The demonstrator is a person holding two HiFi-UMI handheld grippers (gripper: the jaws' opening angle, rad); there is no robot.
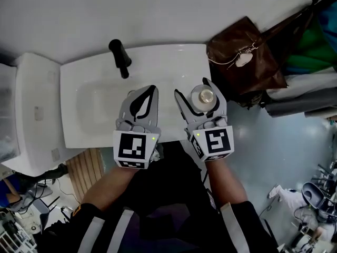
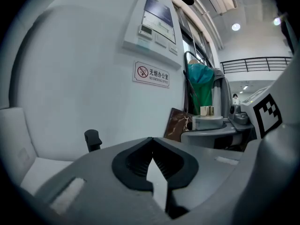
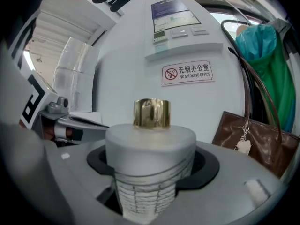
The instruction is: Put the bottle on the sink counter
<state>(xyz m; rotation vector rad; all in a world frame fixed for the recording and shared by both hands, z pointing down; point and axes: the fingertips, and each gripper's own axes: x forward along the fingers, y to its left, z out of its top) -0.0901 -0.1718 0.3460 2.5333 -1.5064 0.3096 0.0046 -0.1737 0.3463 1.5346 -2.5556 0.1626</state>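
Here the white sink [image 1: 178, 54] is showing a bare right rim beside the brown bag [image 1: 245, 57]; the sign [image 3: 188, 72] is reading "NO SMOKING OFFICE". The right gripper [image 1: 194, 90] is clamping the gold-capped bottle [image 3: 150, 158] above that rim; the left gripper [image 1: 143, 96] is hovering closed, empty.

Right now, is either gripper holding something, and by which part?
The right gripper holds the bottle by its body, below the gold cap. The left gripper is shut and empty.
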